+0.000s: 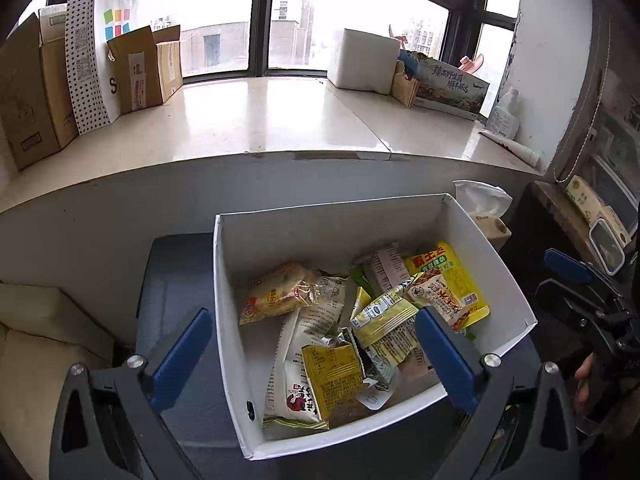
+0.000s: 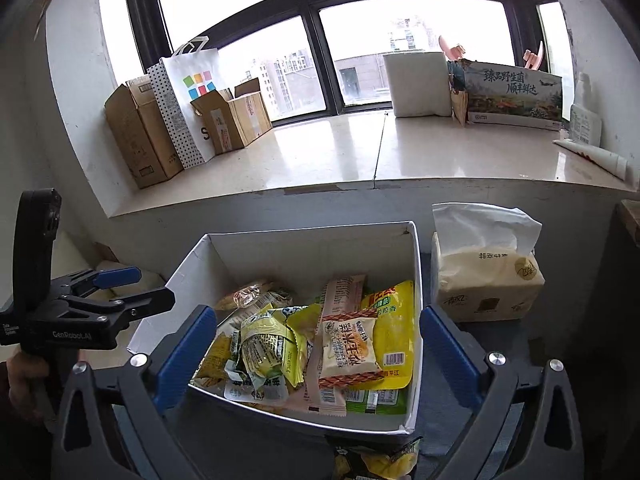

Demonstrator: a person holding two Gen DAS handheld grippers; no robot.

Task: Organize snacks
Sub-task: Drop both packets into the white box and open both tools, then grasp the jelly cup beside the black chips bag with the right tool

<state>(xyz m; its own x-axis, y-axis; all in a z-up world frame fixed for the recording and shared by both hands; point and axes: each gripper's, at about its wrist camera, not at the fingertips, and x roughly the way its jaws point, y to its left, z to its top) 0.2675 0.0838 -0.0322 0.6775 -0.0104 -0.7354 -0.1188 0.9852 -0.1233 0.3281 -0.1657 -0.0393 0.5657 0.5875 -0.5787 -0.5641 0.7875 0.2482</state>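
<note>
Left wrist view
- Left gripper (image 1: 314, 356): released, blue pads spread wide, holding nothing; it points forward and down over the near left corner of the box. One pad sits outside the left wall, the other above the packets inside.
- White box (image 1: 492, 264): open-topped, on a dark blue surface (image 1: 176, 280), filling the lower centre.
- Snack packets (image 1: 340, 320): loose heap inside the box; a yellow packet (image 1: 460, 276) leans toward 1 o'clock, a pale packet with red print (image 1: 296, 384) lies at 7 o'clock.
- Right gripper (image 1: 576, 280): at 3 o'clock, outside the box's right wall, seen side-on; I cannot tell its jaw state here.
- Windowsill (image 1: 280, 120): at 12 o'clock beyond the box.

Right wrist view
- Right gripper (image 2: 316, 352): released, pads wide apart, empty, aimed forward and down; they straddle the near end of the white box (image 2: 280, 252).
- Packets: the heap (image 2: 304, 344) lies between the pads, a cream packet (image 2: 348, 344) on top.
- Left gripper (image 2: 132, 284): at 9 o'clock, side-on, fingers parted, just beside the box's left wall; its handle rises upright.
- Tissue pack (image 2: 484, 276): at 2 o'clock, just beside the box's right wall.
- Dark packet (image 2: 376, 460): at 6 o'clock, outside the box's near wall.
</note>
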